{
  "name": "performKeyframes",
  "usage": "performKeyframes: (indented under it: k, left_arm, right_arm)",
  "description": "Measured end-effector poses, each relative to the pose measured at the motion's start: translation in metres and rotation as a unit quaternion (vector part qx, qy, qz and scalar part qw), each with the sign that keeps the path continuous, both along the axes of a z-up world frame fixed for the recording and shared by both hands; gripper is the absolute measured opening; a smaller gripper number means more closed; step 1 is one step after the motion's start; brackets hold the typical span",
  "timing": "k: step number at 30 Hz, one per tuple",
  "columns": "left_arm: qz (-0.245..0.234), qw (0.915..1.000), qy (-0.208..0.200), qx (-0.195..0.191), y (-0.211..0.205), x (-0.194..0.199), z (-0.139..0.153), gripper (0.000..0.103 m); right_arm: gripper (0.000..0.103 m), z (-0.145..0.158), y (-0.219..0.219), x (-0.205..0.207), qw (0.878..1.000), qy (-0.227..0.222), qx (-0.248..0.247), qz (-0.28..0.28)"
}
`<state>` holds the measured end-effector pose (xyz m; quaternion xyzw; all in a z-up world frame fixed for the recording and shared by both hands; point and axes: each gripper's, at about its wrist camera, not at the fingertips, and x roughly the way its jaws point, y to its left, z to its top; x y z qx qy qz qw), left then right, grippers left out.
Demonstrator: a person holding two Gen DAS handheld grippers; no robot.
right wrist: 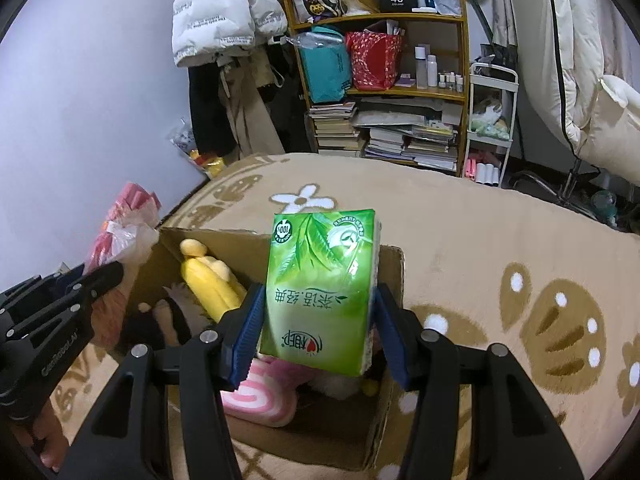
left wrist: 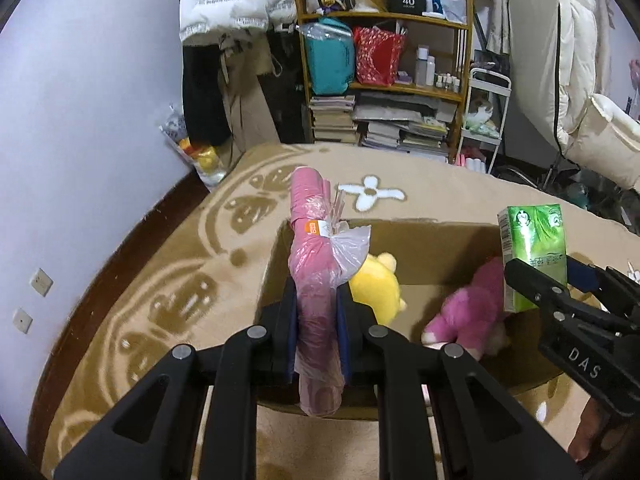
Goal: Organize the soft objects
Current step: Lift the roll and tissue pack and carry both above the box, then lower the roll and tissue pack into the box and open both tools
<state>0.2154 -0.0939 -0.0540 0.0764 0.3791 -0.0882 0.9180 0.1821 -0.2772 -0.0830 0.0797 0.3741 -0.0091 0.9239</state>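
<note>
Cardboard box (right wrist: 394, 270) floor half hidden — green tissue pack (right wrist: 324, 292) blocks it.

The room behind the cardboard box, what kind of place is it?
Most likely a lived-in bedroom or dorm room. A wooden shelf is crammed with stacked books, bags and toiletry bottles, puffy white jackets hang by the wall, and the cardboard box sits on a beige patterned blanket, probably on a bed.

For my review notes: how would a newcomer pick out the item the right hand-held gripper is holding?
Start at the open brown cardboard box on the beige patterned blanket. Above it, the right hand-held gripper clamps a bright green plastic-wrapped tissue pack. Its leaf print sets it apart from the plush toys below.
</note>
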Motion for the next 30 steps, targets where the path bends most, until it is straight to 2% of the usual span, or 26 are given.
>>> performKeyframes:
  k: [9,18,22,23,25,27,28,29,30]
  left_arm:
    - [0.002,0.9998,0.019,0.006,-0.006,0.005,-0.02,0.019]
    - [0.003,0.9993,0.032,0.018,-0.002,0.001,-0.028,0.025]
    - [-0.002,0.9991,0.03,0.029,-0.003,-0.004,-0.028,0.046]
    - [-0.002,0.999,0.028,0.034,-0.003,-0.006,-0.028,0.052]
    - [0.001,0.9989,0.025,0.039,-0.002,-0.01,-0.026,0.057]
    - [0.003,0.9991,0.02,0.038,0.001,-0.015,-0.023,0.063]
    - [0.004,0.9991,0.019,0.037,0.003,-0.018,-0.021,0.072]
    - [0.005,0.9991,0.021,0.037,0.005,-0.02,-0.019,0.08]
    - [0.004,0.999,0.024,0.036,0.006,-0.022,-0.017,0.082]
  right_arm:
    - [0.057,-0.012,0.008,0.006,1.0,0.007,-0.03,0.001]
    - [0.058,-0.013,0.007,0.008,1.0,0.012,-0.027,0.001]
    - [0.058,-0.013,0.006,0.008,1.0,0.013,-0.025,0.002]
    - [0.06,-0.012,0.006,0.008,1.0,0.013,-0.024,0.002]
    - [0.066,-0.011,0.005,0.007,1.0,0.012,-0.023,0.001]
    - [0.068,-0.009,0.005,0.004,1.0,0.011,-0.017,0.0]
    - [0.069,-0.008,0.005,0.003,1.0,0.012,-0.015,0.0]
    - [0.074,-0.007,0.004,0.001,1.0,0.013,-0.013,-0.001]
    - [0.079,-0.005,0.003,-0.001,1.0,0.014,-0.012,-0.005]
